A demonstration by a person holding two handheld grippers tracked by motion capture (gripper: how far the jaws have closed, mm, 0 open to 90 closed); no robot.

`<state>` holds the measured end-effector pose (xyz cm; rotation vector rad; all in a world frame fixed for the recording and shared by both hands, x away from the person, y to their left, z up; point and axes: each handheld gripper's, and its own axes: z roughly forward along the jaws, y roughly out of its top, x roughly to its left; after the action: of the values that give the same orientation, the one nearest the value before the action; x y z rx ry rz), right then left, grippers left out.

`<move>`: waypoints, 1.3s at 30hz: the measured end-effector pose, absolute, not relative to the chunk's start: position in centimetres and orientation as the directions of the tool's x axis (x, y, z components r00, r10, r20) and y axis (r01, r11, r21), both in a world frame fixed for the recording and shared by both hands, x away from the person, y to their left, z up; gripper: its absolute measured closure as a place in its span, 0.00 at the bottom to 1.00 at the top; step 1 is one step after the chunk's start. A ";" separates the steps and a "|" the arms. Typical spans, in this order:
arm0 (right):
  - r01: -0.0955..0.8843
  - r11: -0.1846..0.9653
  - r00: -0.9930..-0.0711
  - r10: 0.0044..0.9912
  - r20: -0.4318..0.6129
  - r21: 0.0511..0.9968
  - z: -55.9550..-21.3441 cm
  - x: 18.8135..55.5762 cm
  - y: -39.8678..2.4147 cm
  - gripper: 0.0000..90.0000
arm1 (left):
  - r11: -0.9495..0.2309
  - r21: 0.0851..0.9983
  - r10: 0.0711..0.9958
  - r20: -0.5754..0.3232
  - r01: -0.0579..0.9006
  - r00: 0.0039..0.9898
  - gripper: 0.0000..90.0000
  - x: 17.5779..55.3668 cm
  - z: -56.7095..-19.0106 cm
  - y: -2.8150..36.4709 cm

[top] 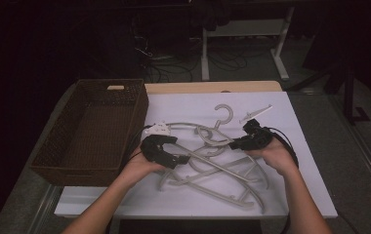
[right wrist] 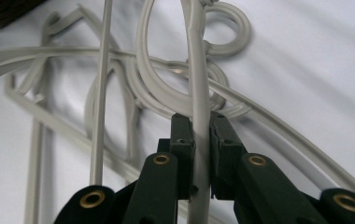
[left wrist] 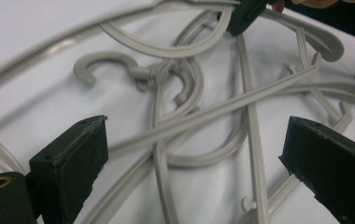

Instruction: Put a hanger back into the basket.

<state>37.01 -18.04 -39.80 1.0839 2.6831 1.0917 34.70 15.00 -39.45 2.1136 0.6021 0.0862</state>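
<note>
Right gripper (right wrist: pixel 200 140) clamped on a grey hanger arm (right wrist: pixel 198 93) at the right edge of the tangled hanger pile (top: pixel 213 161), left gripper (top: pixel 166 151) spread wide just over the pile's left side, wicker basket (top: pixel 91 131) left of the pile.

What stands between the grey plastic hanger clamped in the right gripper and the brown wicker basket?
The clamped grey plastic hanger is tangled with the other grey hangers. The left gripper, jaws open, sits between it and the brown wicker basket.
</note>
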 end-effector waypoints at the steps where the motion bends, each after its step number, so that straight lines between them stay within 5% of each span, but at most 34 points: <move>1: 0.582 0.512 -0.763 0.614 0.205 0.632 -39.6 36.9 -18.2 0.90 | -0.466 0.798 0.447 -0.160 0.382 0.880 0.07 34.7 -39.1 15.0; 10: 0.519 0.567 -0.830 0.515 0.216 0.640 -38.5 35.8 -19.5 0.90 | -0.480 0.816 0.435 -0.098 0.323 0.895 0.09 35.3 -36.0 15.0; 19: 0.475 0.594 -0.867 0.444 0.228 0.649 -37.7 34.9 -19.7 0.90 | -0.562 0.777 0.393 -0.051 0.284 0.918 0.21 36.7 -36.2 14.3; 32: 0.407 0.675 -0.911 0.350 0.218 0.616 -36.0 35.2 -17.7 0.90 | -0.649 0.734 0.273 -0.019 0.199 0.962 0.61 36.1 -36.7 13.7; 39: 0.399 0.691 -0.916 0.332 0.225 0.603 -36.2 35.5 -17.6 0.90 | -0.670 0.719 0.265 -0.001 0.185 0.964 0.70 35.9 -37.0 13.9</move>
<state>35.51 -17.57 -36.16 0.6460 2.9786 1.0996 35.89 13.93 -36.97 2.3218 0.3136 0.1319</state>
